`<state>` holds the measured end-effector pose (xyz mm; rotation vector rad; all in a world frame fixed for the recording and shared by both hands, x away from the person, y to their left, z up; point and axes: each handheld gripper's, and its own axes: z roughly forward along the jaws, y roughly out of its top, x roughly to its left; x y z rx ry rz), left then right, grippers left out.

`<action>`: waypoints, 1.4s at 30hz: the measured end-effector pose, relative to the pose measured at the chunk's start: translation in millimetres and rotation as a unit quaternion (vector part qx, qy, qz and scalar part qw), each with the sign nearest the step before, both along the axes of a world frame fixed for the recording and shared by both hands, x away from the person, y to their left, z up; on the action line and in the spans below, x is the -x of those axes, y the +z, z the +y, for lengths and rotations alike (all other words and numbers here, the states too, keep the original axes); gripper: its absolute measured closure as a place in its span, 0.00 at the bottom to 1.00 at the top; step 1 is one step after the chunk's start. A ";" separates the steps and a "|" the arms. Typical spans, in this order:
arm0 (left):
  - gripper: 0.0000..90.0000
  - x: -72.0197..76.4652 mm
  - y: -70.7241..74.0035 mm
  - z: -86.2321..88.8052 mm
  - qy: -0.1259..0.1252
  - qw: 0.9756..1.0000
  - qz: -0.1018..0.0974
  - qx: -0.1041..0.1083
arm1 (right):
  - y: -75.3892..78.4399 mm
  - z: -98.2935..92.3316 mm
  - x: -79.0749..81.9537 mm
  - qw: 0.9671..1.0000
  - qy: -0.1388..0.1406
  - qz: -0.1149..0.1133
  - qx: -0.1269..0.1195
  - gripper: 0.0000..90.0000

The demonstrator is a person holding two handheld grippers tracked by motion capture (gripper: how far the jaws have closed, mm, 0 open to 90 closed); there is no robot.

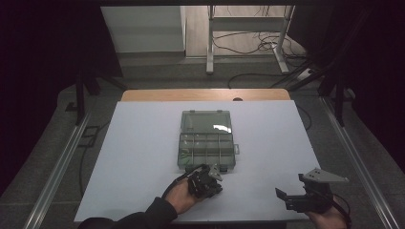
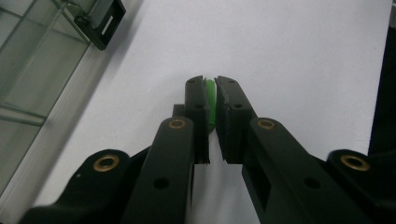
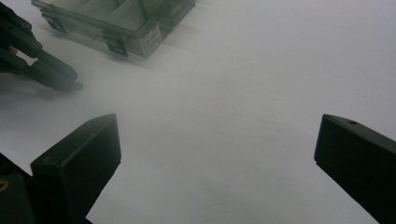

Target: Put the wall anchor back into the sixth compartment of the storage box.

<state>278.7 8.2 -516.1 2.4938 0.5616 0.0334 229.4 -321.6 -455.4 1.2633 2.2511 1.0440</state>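
Green plastic shows between the jaws of my left gripper: a small thin green piece, pinched on both flat sides by the black pads, which have closed nearly together on it. I hold it low over the white surface, just in front of the near edge of a clear plastic organiser box whose lid lies open toward the far side and whose tray is split into small compartments. One black latch of that box sits just beyond my left jaws, off to their left. My right gripper rests well apart at the near right of the surface, its jaws spread wide with nothing between them, only bare white sheet ahead of them.
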 end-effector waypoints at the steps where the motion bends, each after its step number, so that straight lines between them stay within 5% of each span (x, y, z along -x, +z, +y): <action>1: 0.94 -0.4 0.7 0.5 0.002 1.000 0.002 0.004 | 0.0 0.0 0.0 1.000 0.000 0.000 0.000 0.01; 42: 0.94 -16.6 38.9 38.7 0.047 0.997 0.009 0.052 | 0.2 -0.1 0.2 1.000 0.000 -0.001 -0.002 0.01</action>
